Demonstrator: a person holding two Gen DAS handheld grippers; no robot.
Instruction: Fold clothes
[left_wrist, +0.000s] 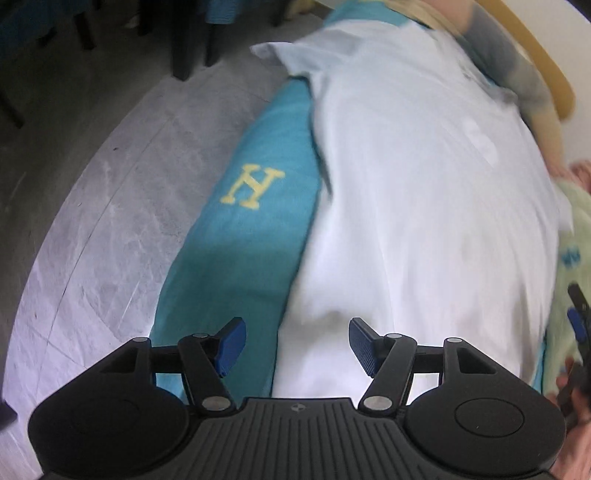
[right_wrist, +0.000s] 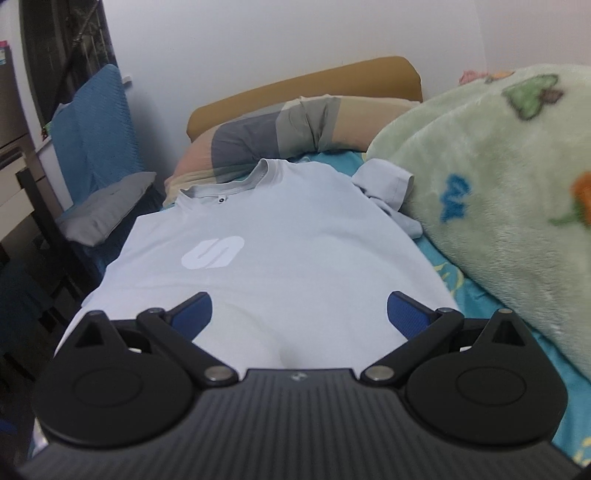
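A pale blue T-shirt (right_wrist: 280, 240) lies flat on the bed, front up, collar toward the pillow, with a white logo (right_wrist: 213, 252) on its chest. Its right sleeve (right_wrist: 388, 182) is bunched against the blanket. In the left wrist view the shirt (left_wrist: 417, 206) is blurred and its left sleeve (left_wrist: 280, 51) hangs out over the bed's side. My left gripper (left_wrist: 295, 345) is open and empty over the shirt's bottom hem at the bed's left edge. My right gripper (right_wrist: 299, 314) is open and empty just above the shirt's lower part. The right gripper's edge shows in the left wrist view (left_wrist: 578, 317).
A teal bedsheet (left_wrist: 240, 229) with a yellow H covers the mattress. A green fleece blanket (right_wrist: 498, 206) is piled on the right. A striped pillow (right_wrist: 280, 129) and wooden headboard (right_wrist: 306, 83) lie at the far end. Grey floor (left_wrist: 92, 206) and dark furniture legs (left_wrist: 184, 48) lie left of the bed.
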